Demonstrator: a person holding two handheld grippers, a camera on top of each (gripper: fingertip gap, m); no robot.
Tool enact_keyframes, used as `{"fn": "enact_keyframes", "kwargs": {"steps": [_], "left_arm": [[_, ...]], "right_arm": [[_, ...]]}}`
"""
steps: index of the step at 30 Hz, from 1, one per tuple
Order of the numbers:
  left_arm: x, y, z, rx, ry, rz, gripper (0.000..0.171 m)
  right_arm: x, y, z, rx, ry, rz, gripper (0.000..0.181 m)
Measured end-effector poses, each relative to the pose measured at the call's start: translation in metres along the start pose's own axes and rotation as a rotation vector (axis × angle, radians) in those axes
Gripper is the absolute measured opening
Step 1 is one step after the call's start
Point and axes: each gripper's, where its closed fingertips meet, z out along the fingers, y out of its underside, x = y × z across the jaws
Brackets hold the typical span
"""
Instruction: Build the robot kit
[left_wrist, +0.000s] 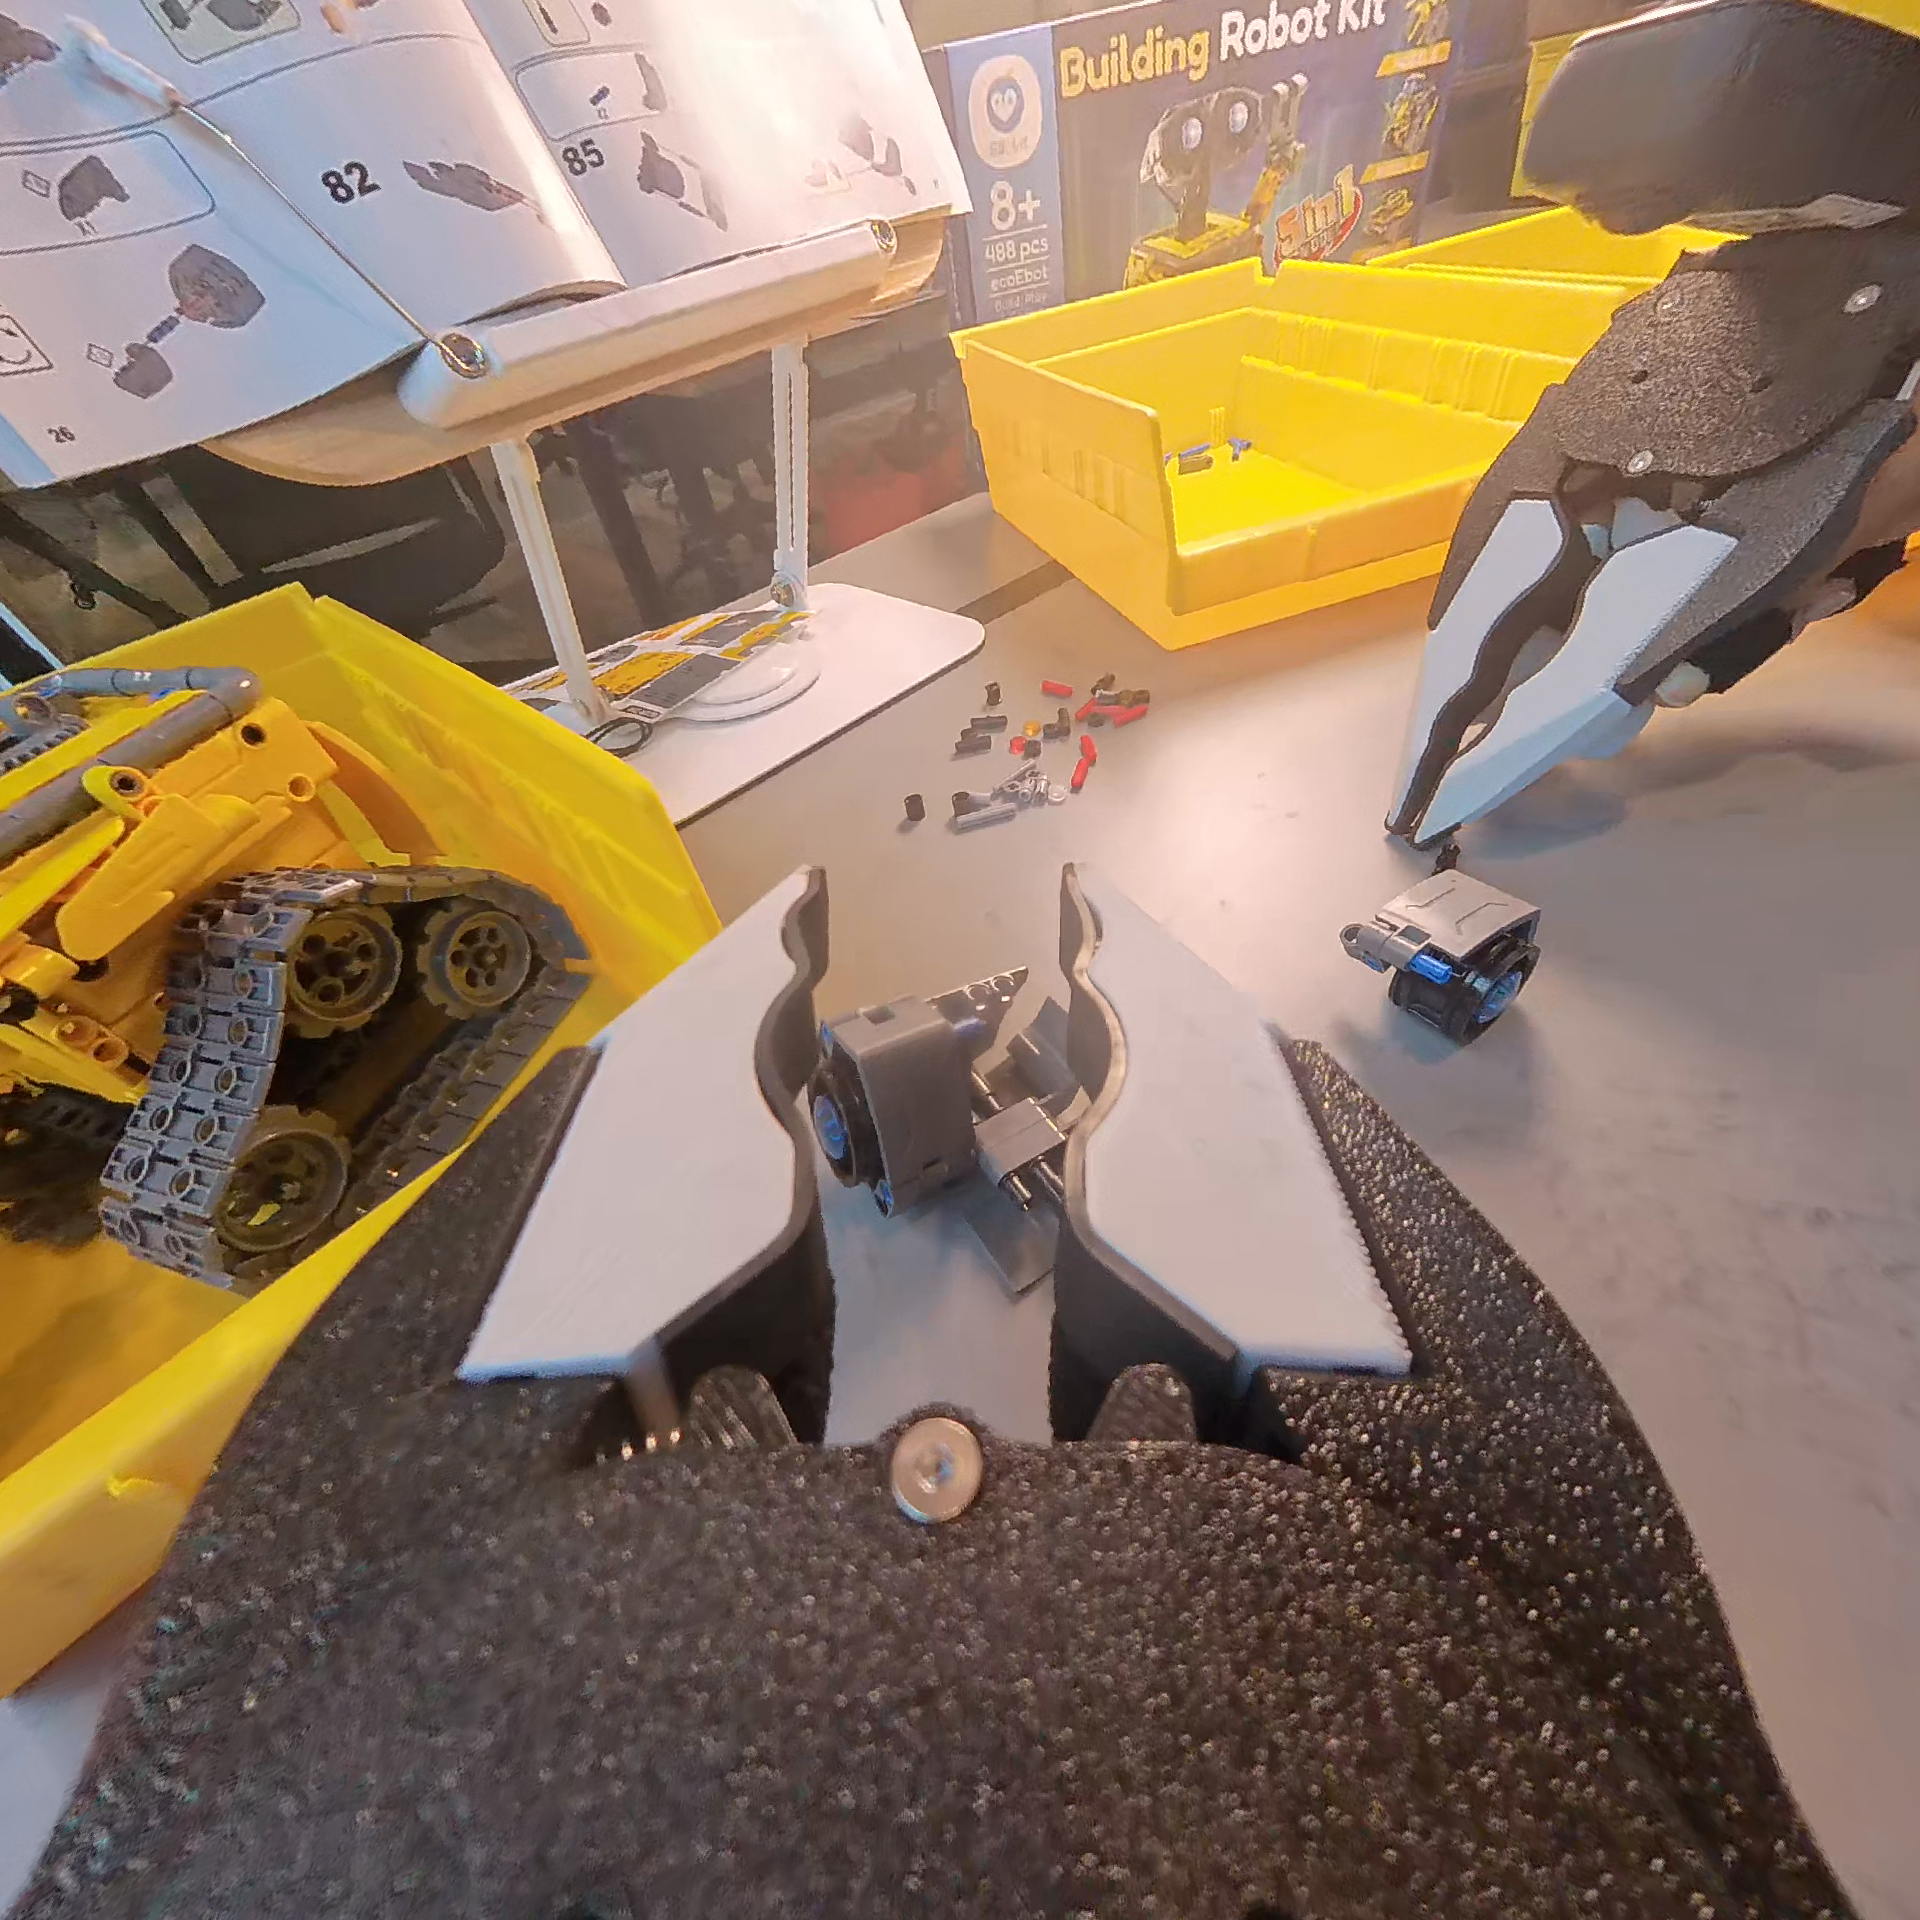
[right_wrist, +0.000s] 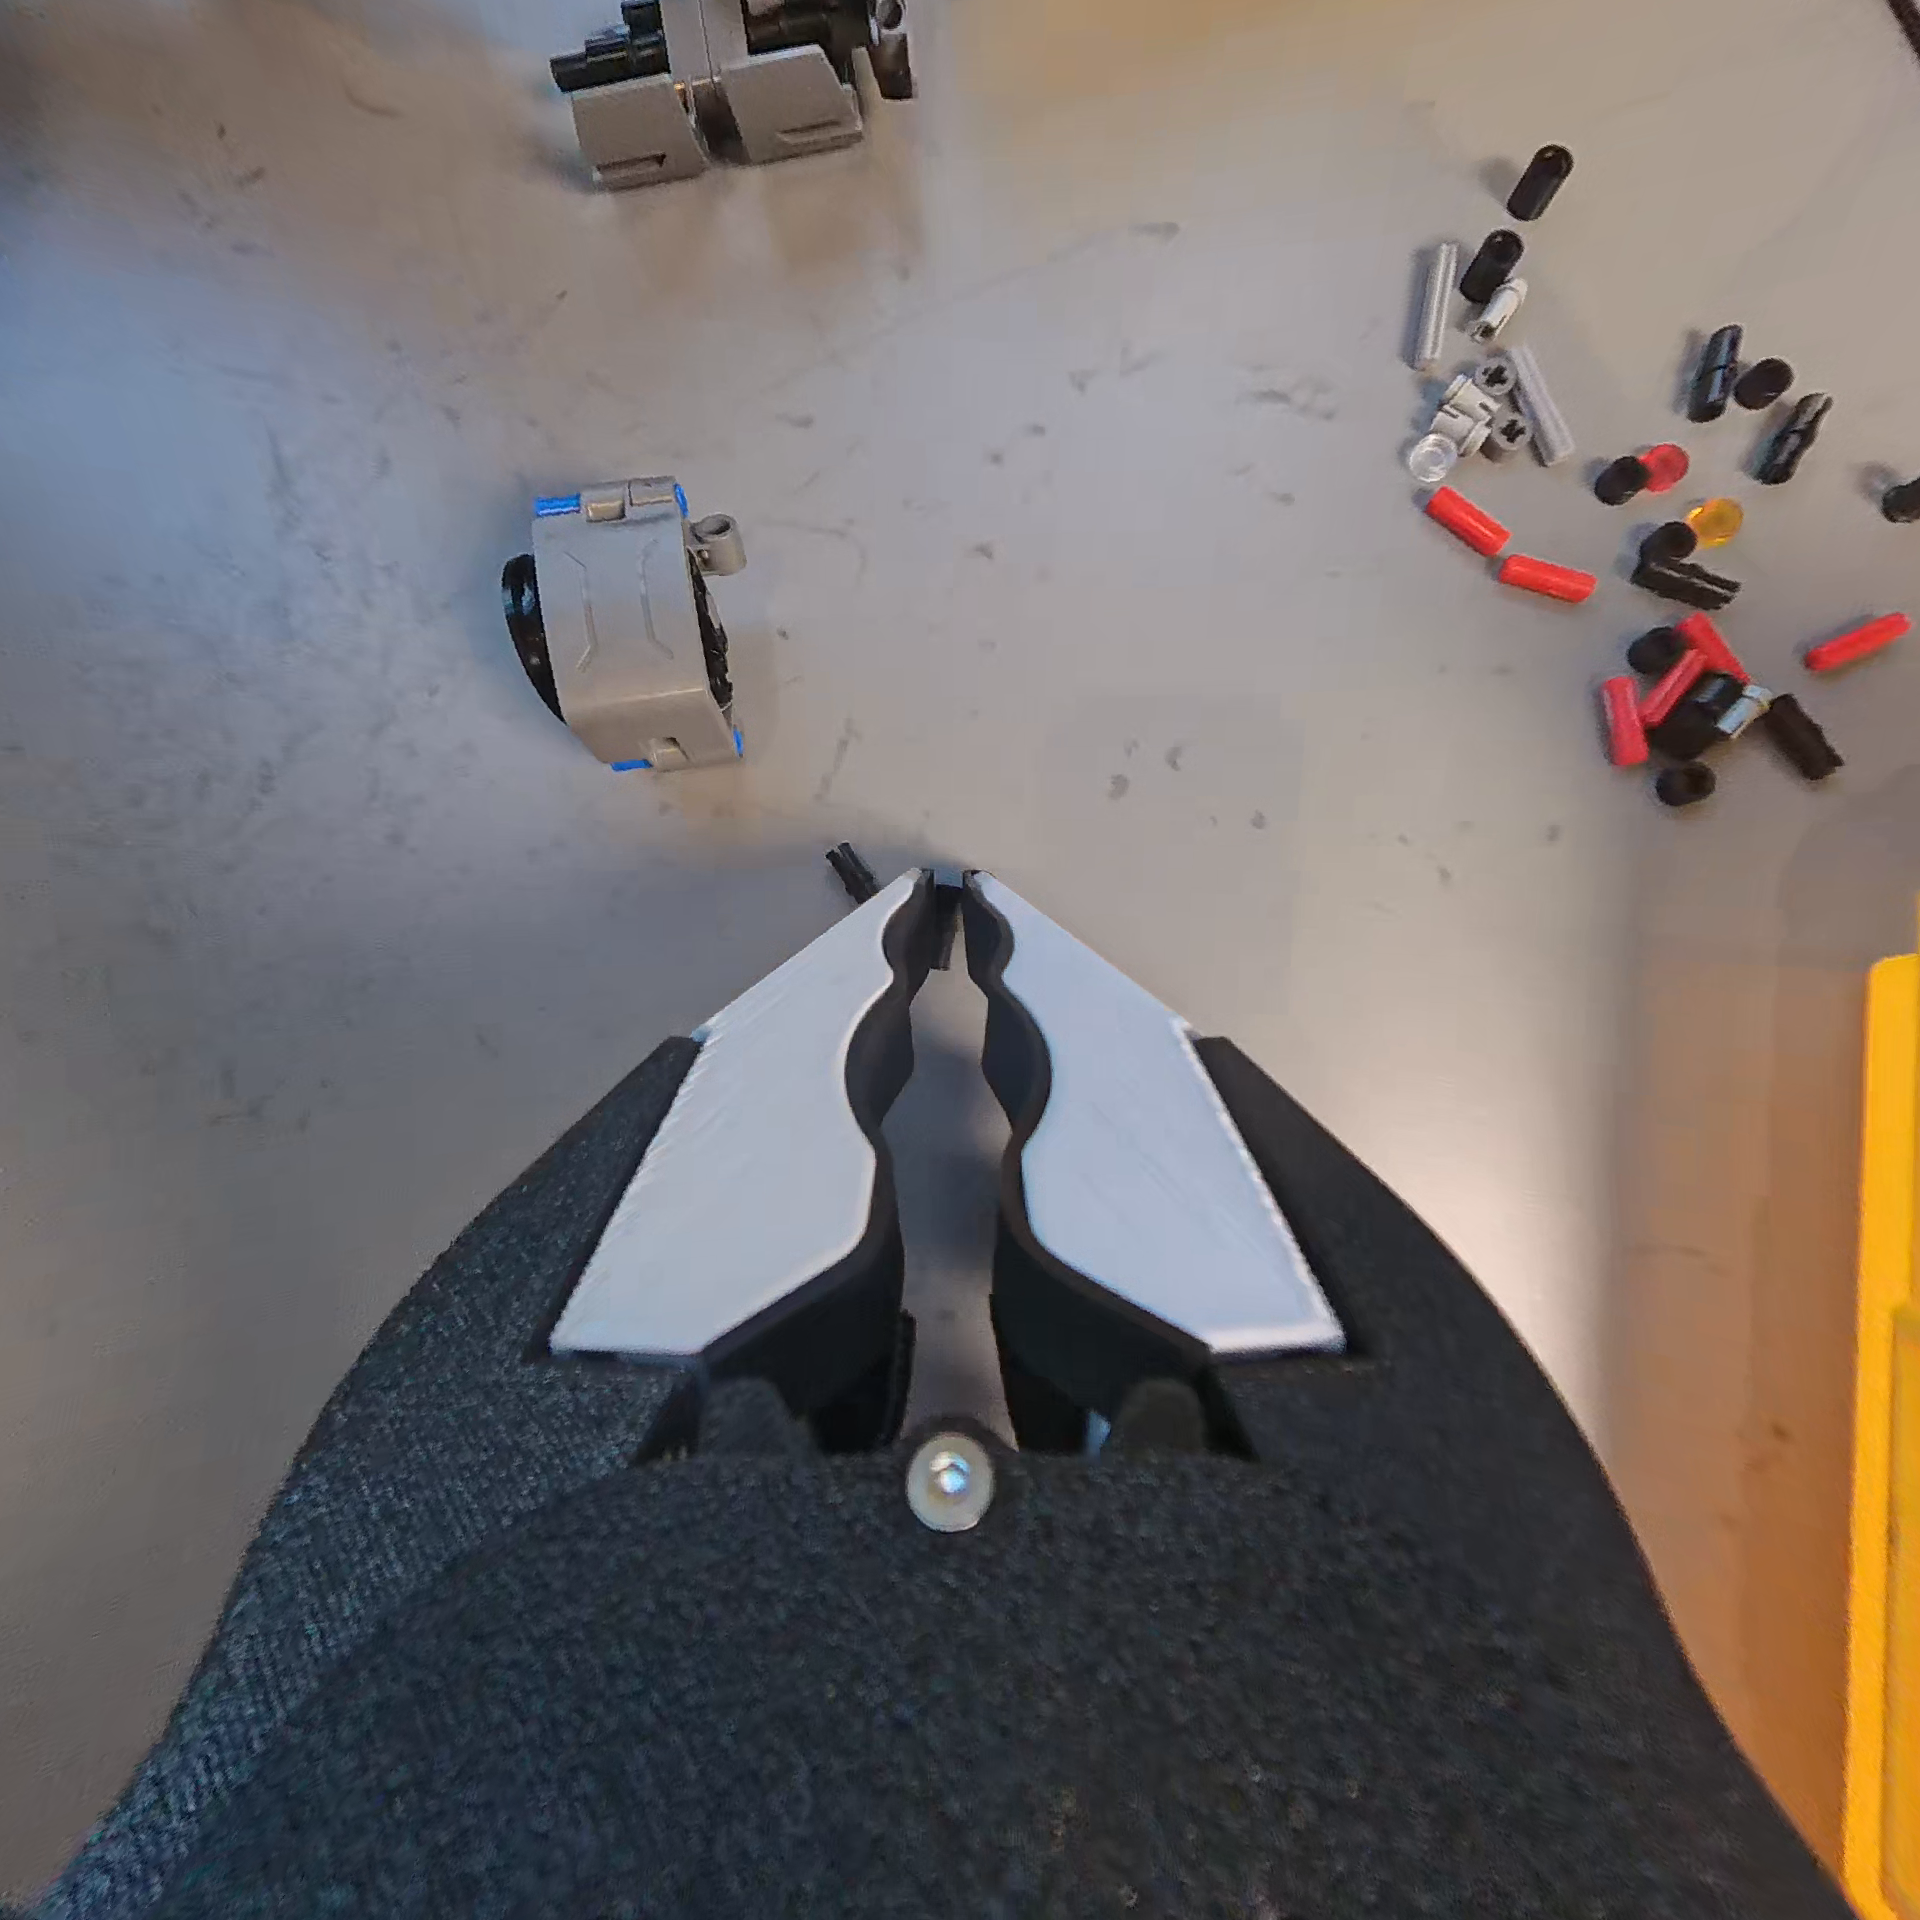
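Resting on a grey table (left_wrist: 1558, 1195): a left gripper (left_wrist: 943, 914) with jaws wide apart, a grey block assembly (left_wrist: 914, 1101) lying between the fingers, close to the inner faces, contact not clear. Right gripper (right_wrist: 943, 883), tips down at the table, jaws nearly closed on a small black pin (right_wrist: 945, 914); a second black pin (right_wrist: 847, 864) lies just beside the left fingertip. Left yellow bin (left_wrist: 499, 748), holding a yellow tracked vehicle (left_wrist: 239, 966) with grey treads and grey tubes. Far yellow bin (left_wrist: 1247, 447), divided, with a few small pieces in one compartment, too small to identify. Book stand (left_wrist: 665, 312), white, carrying an open instruction booklet (left_wrist: 312, 177); behind it a kit box (left_wrist: 1195, 156). Grey wheel module (right_wrist: 634, 623) with blue pins, on the table near the right gripper. Loose pile of small parts (right_wrist: 1662, 540), red, black, grey, one orange, well apart from both grippers.
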Motion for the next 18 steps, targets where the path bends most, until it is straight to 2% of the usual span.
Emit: {"fn": "enact_keyframes", "kwargs": {"steps": [9,14,18], "left_arm": [[-0.001,0.0,0.0,0.001,0.001,0.003,0.044],[-0.002,0.0,-0.001,0.004,-0.001,-0.002,0.044],[-0.003,0.0,0.0,0.002,0.001,-0.006,0.044]], "right_arm": [[0.005,-0.01,-0.003,0.04,0.008,0.009,0.01],[0.016,-0.054,-0.021,0.201,0.055,0.028,0.015],[0.031,-0.11,-0.043,0.438,0.125,0.054,0.017]]}}
